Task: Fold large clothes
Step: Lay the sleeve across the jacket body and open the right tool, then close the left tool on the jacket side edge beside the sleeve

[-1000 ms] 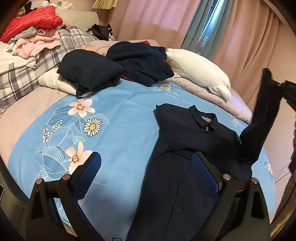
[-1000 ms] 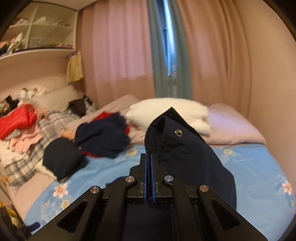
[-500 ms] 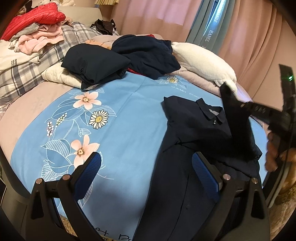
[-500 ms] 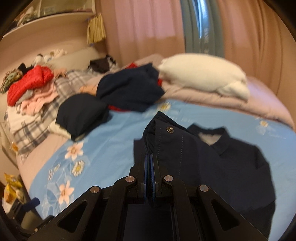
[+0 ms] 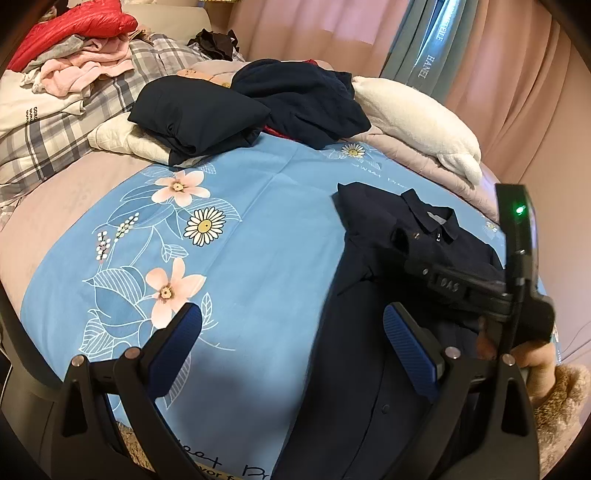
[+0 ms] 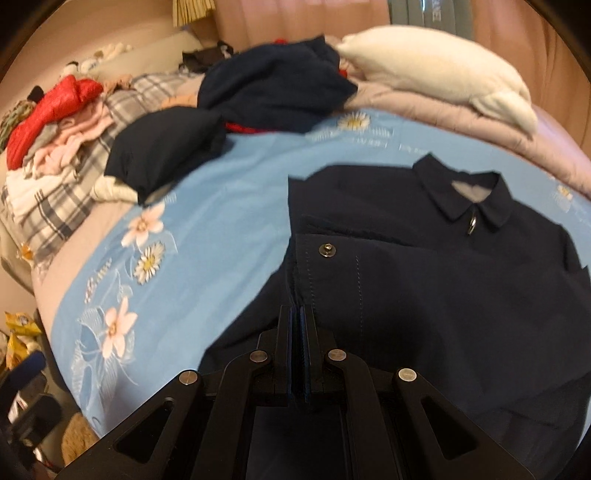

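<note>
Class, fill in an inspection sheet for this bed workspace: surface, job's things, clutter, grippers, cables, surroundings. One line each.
Surface: blue floral sheet on a bed, bare in the middle.
Job's things: navy shirt lies flat, collar towards the pillow; its sleeve cuff is folded over the chest.
Clutter: folded dark garment, crumpled navy clothes, red jacket on a pile of pink and plaid laundry, white pillow.
Grippers: left gripper has jaws wide apart, nothing between them; right gripper has jaws shut on the cuff.
Cables: nothing seen.
Surroundings: pink curtains behind the bed; snack packets on the floor.
</note>
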Demonstrator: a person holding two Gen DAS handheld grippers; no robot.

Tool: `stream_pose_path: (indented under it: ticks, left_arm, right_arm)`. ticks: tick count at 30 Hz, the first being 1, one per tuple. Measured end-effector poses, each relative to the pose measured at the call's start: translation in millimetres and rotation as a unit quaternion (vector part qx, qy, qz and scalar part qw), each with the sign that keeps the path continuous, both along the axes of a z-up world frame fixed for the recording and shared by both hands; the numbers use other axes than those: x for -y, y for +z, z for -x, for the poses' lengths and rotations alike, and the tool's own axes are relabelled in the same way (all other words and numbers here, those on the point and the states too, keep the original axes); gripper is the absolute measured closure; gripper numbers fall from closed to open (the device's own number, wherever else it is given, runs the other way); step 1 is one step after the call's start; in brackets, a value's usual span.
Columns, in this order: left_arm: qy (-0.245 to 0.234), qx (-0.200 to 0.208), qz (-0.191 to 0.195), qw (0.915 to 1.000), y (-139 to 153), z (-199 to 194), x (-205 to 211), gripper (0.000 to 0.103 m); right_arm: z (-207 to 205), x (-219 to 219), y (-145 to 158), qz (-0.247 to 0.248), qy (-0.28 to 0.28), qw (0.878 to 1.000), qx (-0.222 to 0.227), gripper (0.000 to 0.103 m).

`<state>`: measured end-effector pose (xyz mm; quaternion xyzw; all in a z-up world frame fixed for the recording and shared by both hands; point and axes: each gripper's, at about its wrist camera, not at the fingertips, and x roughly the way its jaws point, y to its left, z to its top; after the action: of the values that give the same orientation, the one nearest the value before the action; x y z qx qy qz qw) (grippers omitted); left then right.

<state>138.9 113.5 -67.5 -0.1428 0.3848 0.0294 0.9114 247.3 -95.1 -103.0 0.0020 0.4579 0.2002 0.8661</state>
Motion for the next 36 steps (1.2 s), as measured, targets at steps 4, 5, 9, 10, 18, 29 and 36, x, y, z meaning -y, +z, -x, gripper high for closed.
stream_pose_path:
  ticks: [4, 5, 9, 10, 18, 29, 36]
  left_arm:
    - [0.0, -0.004, -0.001, 1.0, -1.8, -1.0, -0.6, 0.005]
    - [0.001, -0.004, -0.001, 1.0, -1.8, -1.3, -0.5, 0.005]
    - [-0.002, -0.002, 0.0, 1.0, -1.3, -2.1, 0.1, 0.005]
    - [-0.003, -0.001, 0.001, 1.0, -1.0, -2.8, 0.7, 0.005]
    - [-0.036, 0.003, 0.035, 0.9987, -0.1, -18.0, 12.8, 0.004]
    - [-0.117, -0.034, 0.085, 0.9889, -39.2, -77.1, 76.9, 0.007]
    - [-0.14, -0.084, 0.119, 0.9794, -79.3, -109.6, 102.9, 0.014]
  right_arm:
    - [2.8, -2.5, -5.4, -0.012, 0.016, 1.0, -0.016, 0.098]
    - [4.5, -3.2, -4.1, -0.019, 0.023, 0.999, -0.016, 0.098]
    - [16.1, -5.3, 12.5, -0.021, 0.041, 0.999, 0.006, 0.074]
    - [20.3, -3.1, 19.8, -0.029, 0.043, 0.999, 0.017, 0.068]
    - [44.2, 65.1, 70.4, -0.065, -0.03, 0.994, 0.086, 0.04]
    - [74.3, 185.7, 42.8, -0.036, -0.216, 0.971, 0.094, 0.037]
    - [97.4, 239.1, 10.6, -0.032, -0.304, 0.95, 0.064, 0.037]
